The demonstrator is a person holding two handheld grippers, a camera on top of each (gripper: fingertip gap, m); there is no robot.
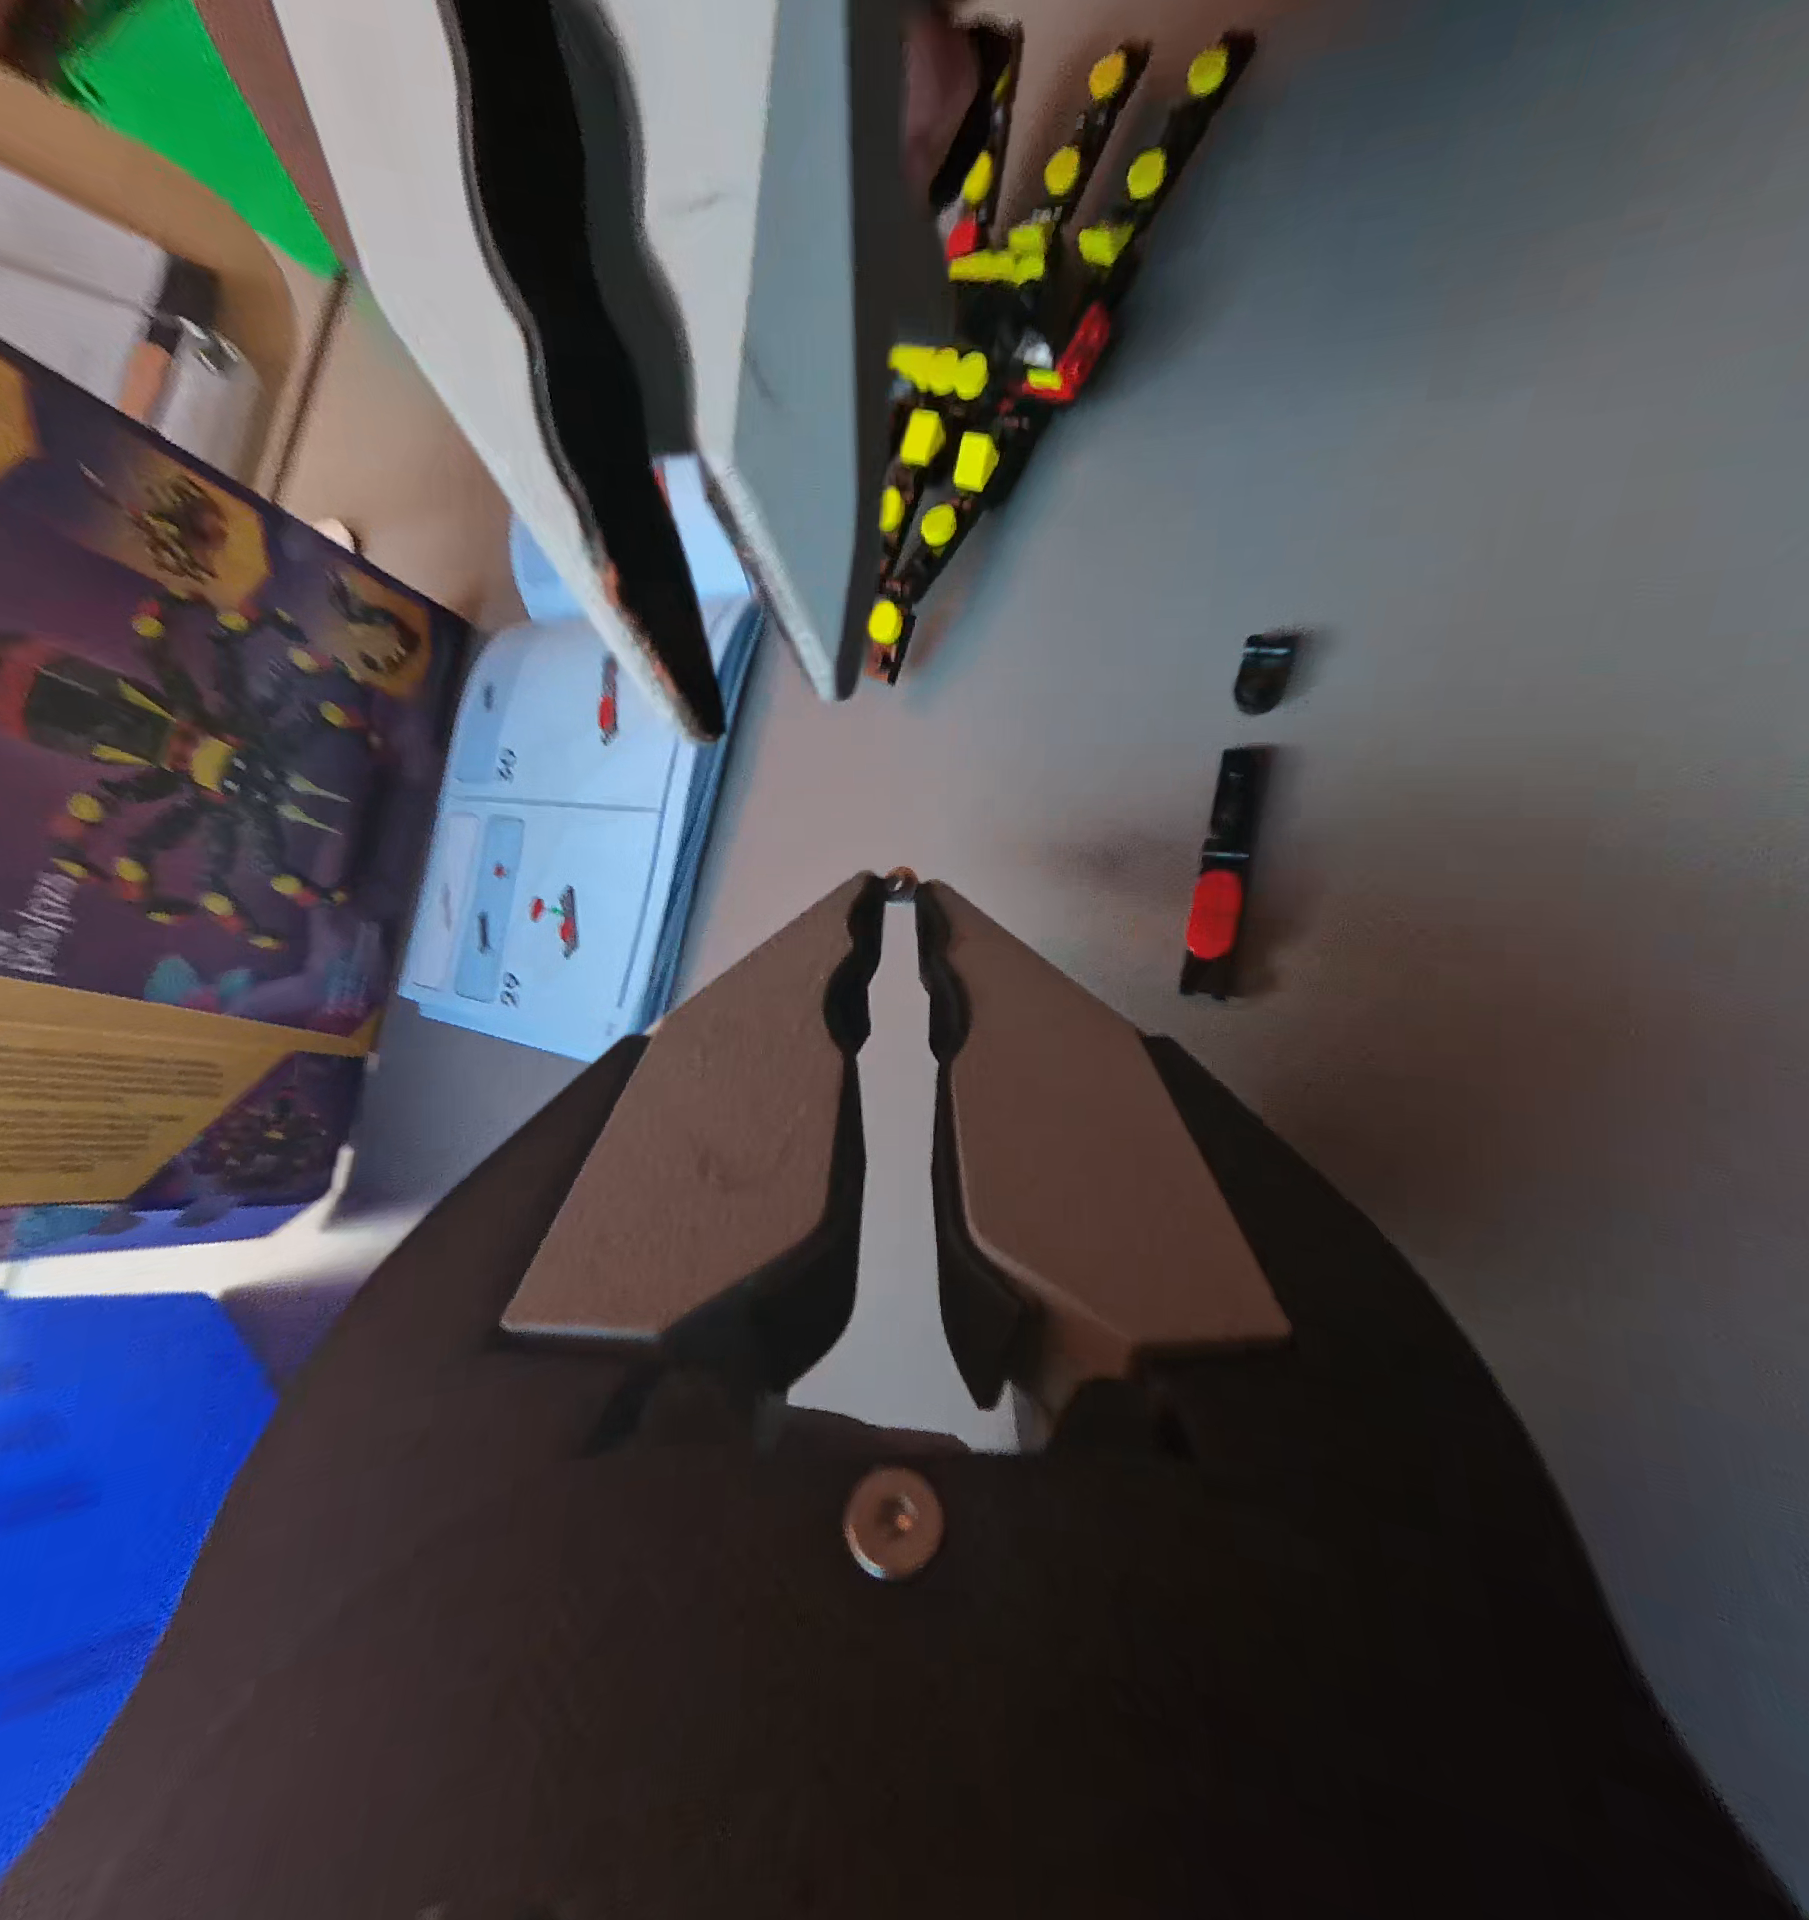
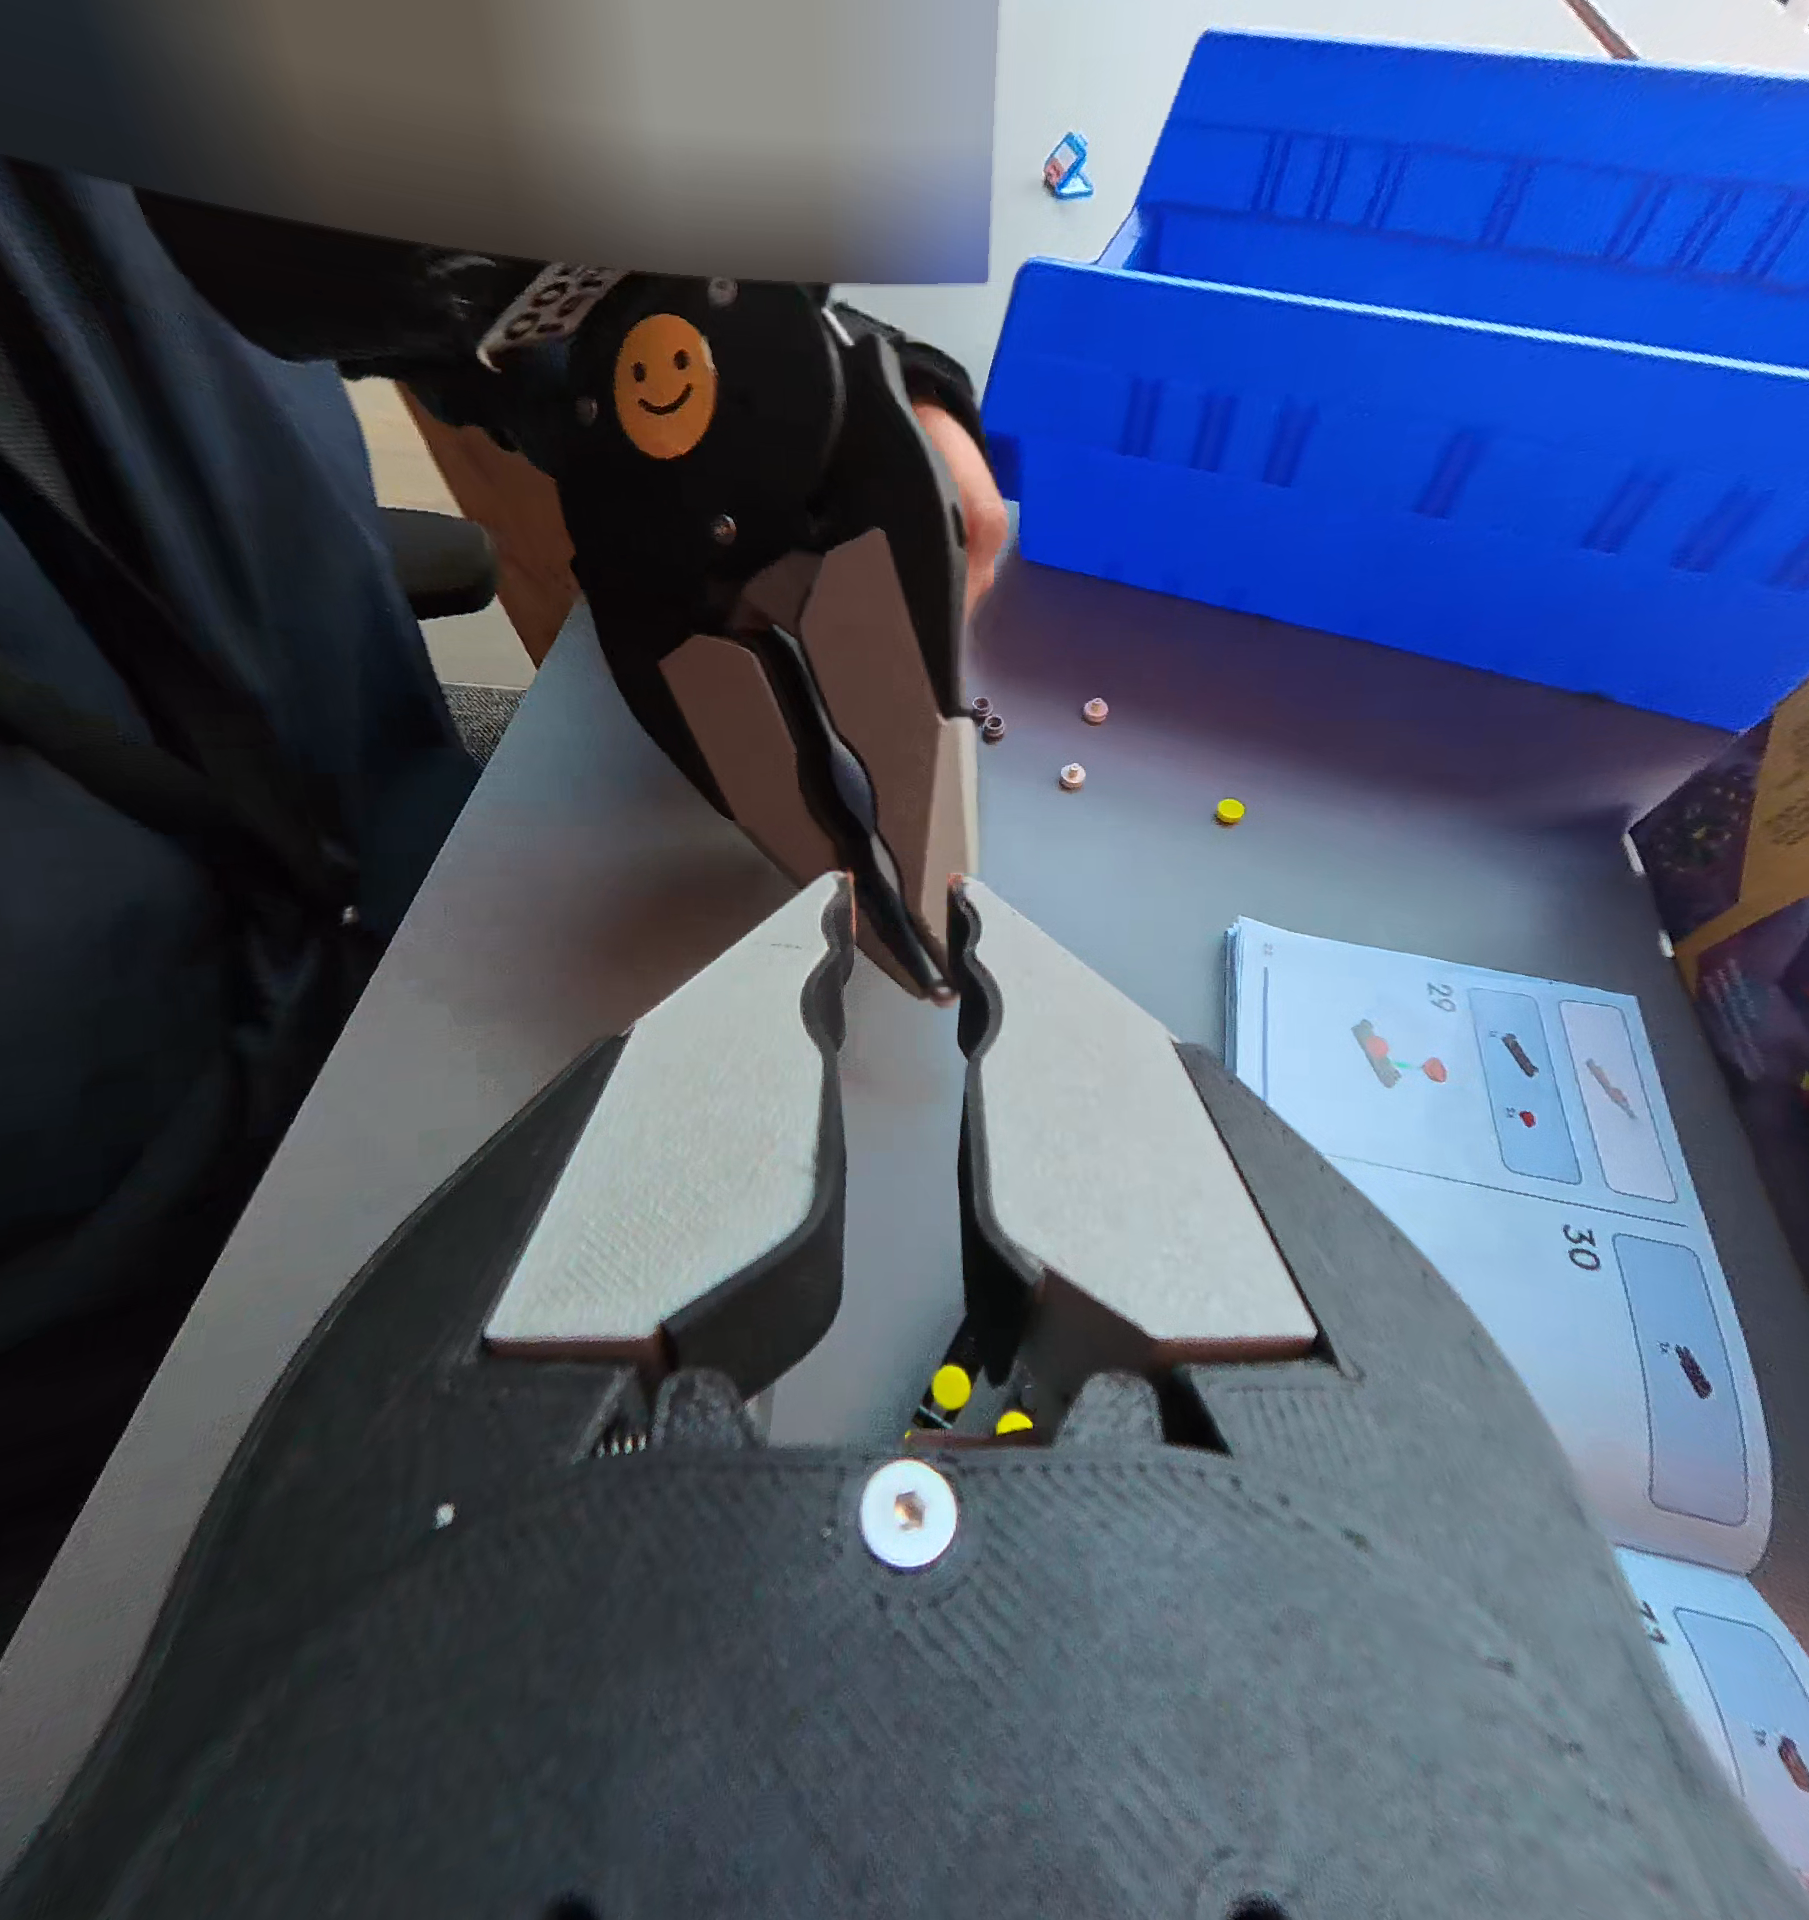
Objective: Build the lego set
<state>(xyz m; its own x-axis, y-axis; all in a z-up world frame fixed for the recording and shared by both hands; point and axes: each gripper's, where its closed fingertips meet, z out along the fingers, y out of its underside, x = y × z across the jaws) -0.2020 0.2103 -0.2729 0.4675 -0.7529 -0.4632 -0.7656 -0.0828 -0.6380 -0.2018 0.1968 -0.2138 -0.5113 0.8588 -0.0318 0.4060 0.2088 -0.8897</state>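
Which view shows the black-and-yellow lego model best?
Left wrist view: the lego model lies on the grey table with its black arms and yellow studs visible, partly hidden by the right gripper. The right wrist view shows only a few yellow studs through the gap behind its fingers.

The left wrist view was rolled sideways, close above the grey worktop [image 1: 1502, 520], facing the right gripper [image 1: 765, 665]. The right wrist view looked along the worktop [image 2: 671, 790] toward the left gripper [image 2: 936, 987]. Both shared the instruction booklet [image 1: 567, 831] [image 2: 1451, 1195] and blue bins [image 2: 1399, 468].
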